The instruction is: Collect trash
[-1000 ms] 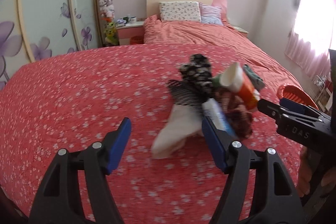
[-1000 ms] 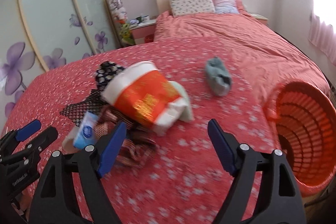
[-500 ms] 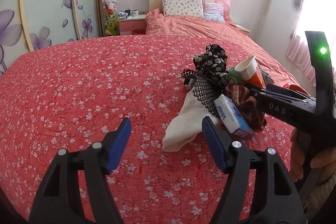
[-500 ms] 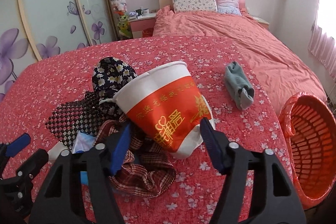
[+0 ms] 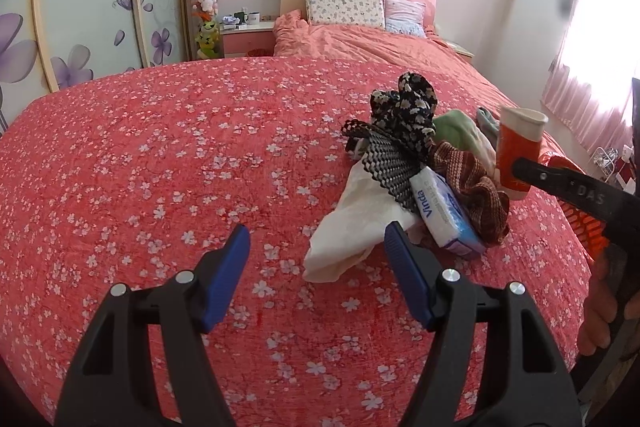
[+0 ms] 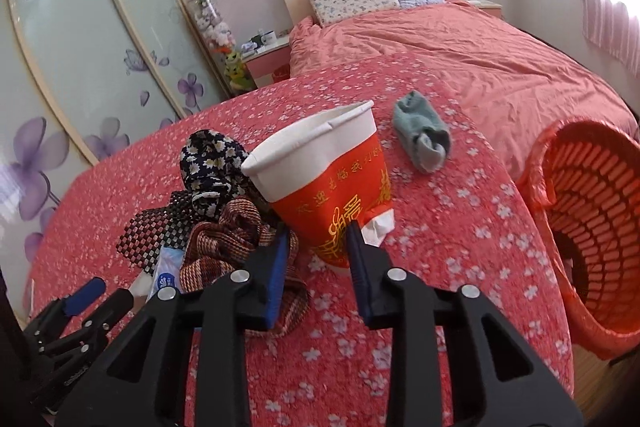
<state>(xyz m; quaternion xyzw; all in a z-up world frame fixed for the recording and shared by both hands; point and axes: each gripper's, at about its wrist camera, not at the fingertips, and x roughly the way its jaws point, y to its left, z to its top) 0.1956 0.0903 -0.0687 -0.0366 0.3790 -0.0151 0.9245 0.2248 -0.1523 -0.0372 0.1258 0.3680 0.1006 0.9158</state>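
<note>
On my right gripper point(image 6: 316, 247) the jaws are closing on the red and white paper cup point(image 6: 320, 183), and its blue pads already press the cup's lower wall from both sides, denting the rim. The cup stands tilted, mouth up and away from me, above the red flowered bedspread point(image 6: 460, 259), right at the edge of the pile of cloths. In the left wrist view the same cup point(image 5: 518, 151) shows at the tip of the right gripper's black arm, beyond the pile.

My left gripper point(image 5: 316, 259) has its jaws spread wide with nothing between them but bedspread point(image 5: 160, 167); it hangs just short of the crumpled white cloth point(image 5: 352, 227), whose near corner lies close to the right-side pad. I cannot tell whether they touch.

The pile holds a black fabric with white daisies point(image 6: 212, 163), a black and white checked cloth point(image 6: 160, 231), a brown and red woven cloth point(image 6: 224, 239) and a blue and white tissue pack point(image 5: 444, 215), all touching one another. A pale green cloth point(image 5: 460, 131) sits behind them. A grey-blue rolled sock point(image 6: 424, 139) lies apart on the bedspread, past the cup. The orange plastic lattice basket point(image 6: 580, 207), lined with an orange bag, stands off the right edge of the bed, mouth tipped toward me.
</note>
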